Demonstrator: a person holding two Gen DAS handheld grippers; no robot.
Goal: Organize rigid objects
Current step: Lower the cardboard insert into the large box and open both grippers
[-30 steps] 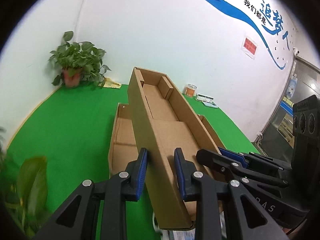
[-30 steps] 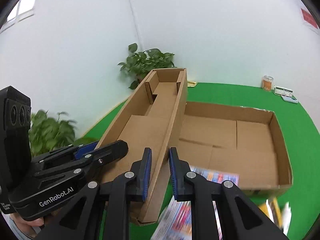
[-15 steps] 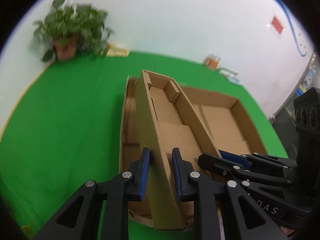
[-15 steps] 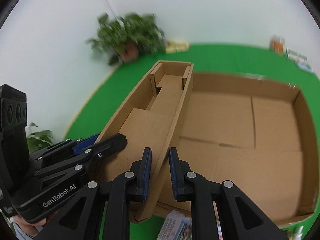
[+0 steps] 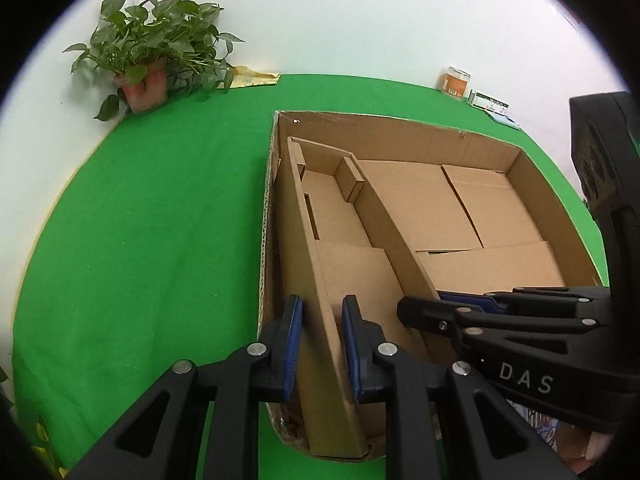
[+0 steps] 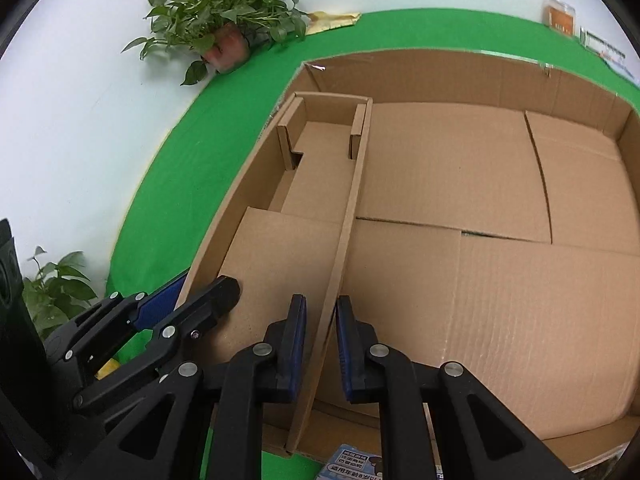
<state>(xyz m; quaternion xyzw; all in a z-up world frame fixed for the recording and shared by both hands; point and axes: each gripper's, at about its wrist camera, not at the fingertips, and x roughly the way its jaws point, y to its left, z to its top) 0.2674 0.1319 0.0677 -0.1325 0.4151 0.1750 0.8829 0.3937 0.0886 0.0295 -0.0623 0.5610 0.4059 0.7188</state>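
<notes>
A long narrow cardboard tray lies inside a big open cardboard box, along its left wall. My left gripper is shut on the tray's left wall near its close end. My right gripper is shut on the tray's right wall. The box fills most of the right wrist view, and the tray sits at its left side. Each gripper also shows in the other's view: the right one and the left one.
The box stands on a green table by a white wall. A potted plant stands in the far left corner. An orange jar and a small flat box stand at the far right. Printed booklets lie under the box's near edge.
Both grippers have lowered the narrow tray from a raised, tilted hold down into the big box, against its left wall. Both still grip its walls.
</notes>
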